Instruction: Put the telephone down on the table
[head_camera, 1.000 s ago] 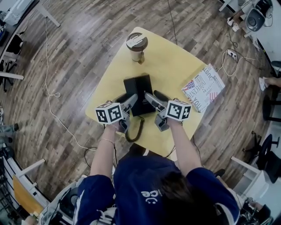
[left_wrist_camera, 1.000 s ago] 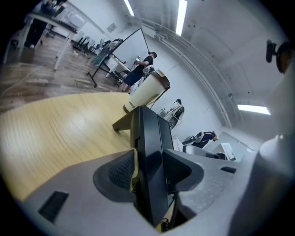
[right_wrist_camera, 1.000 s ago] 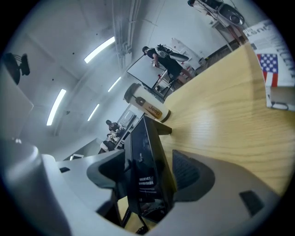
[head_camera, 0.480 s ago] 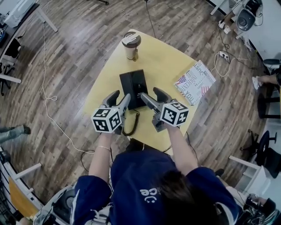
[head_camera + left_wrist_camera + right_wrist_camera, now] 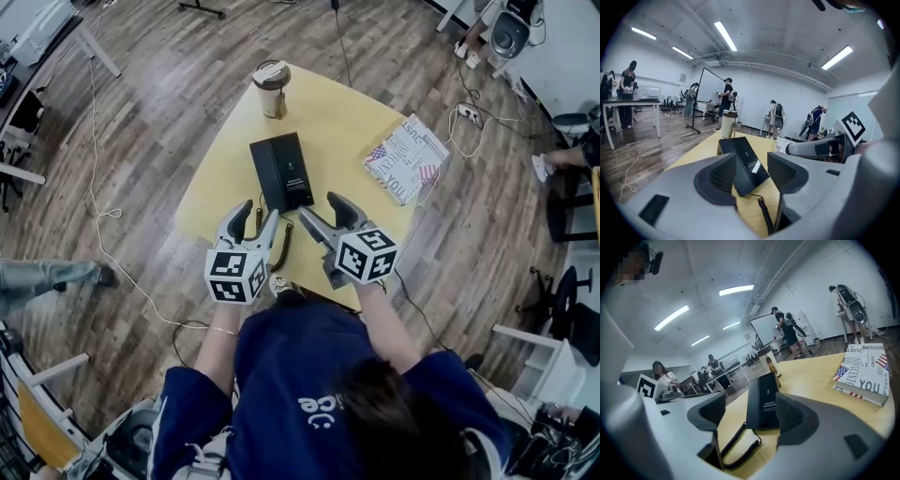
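The black telephone lies flat on the yellow table, its coiled cord trailing toward the near edge. The left gripper view shows the telephone ahead of the jaws, and the right gripper view shows the telephone with its cord. My left gripper hovers open at the near edge, just short of the phone, nothing between its fingers. My right gripper is open too, beside the phone's near right corner, holding nothing.
A lidded coffee cup stands at the table's far corner. A printed book lies at the right edge. Cables run over the wooden floor. People and desks stand in the room beyond.
Both grippers have drawn back from the telephone toward the near edge of the table. The phone stays lying on the table, free of both.
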### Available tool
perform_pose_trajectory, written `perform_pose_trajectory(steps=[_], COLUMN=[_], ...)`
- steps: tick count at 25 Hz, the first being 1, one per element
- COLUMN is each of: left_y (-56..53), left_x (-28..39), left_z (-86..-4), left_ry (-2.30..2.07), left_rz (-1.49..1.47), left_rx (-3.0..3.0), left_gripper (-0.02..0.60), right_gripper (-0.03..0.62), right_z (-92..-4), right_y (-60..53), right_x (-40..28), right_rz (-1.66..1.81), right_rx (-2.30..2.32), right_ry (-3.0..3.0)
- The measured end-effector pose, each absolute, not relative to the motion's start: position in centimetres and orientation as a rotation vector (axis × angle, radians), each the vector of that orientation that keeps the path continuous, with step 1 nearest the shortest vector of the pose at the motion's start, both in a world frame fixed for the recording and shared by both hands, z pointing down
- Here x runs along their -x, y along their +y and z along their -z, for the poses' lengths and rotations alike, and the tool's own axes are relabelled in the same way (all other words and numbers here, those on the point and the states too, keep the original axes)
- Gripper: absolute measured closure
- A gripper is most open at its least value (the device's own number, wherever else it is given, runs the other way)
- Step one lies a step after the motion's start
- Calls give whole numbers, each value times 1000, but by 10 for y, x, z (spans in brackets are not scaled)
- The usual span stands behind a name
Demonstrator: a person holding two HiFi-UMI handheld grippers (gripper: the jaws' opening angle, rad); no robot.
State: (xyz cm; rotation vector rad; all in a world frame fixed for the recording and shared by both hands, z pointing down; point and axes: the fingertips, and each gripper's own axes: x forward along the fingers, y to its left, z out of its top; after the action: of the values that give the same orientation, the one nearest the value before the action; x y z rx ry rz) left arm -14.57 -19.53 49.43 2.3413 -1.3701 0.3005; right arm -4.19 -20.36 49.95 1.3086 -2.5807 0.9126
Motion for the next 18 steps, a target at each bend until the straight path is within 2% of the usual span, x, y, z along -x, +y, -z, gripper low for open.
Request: perform_pose_trajectory(steps=[10,16,18], left_y=[-157,-147,-147], left_x=[126,119,117], left_z=[-494,-490,-489], left_ry=[-1388,-1388,-1390], left_rz=[-353,-340,-331], left_rx=[-2379,-2397,-2398], left_gripper=[379,387,415], right_gripper=[274,397,441], right_z=[-488,-482,-482], right_y=[-173,-162,-159], right_x=[31,31,32], right_rz=[-762,-664,-634], right_rx=[-1391,-1405,-1402], right_ry=[-2567,-2574,-2567])
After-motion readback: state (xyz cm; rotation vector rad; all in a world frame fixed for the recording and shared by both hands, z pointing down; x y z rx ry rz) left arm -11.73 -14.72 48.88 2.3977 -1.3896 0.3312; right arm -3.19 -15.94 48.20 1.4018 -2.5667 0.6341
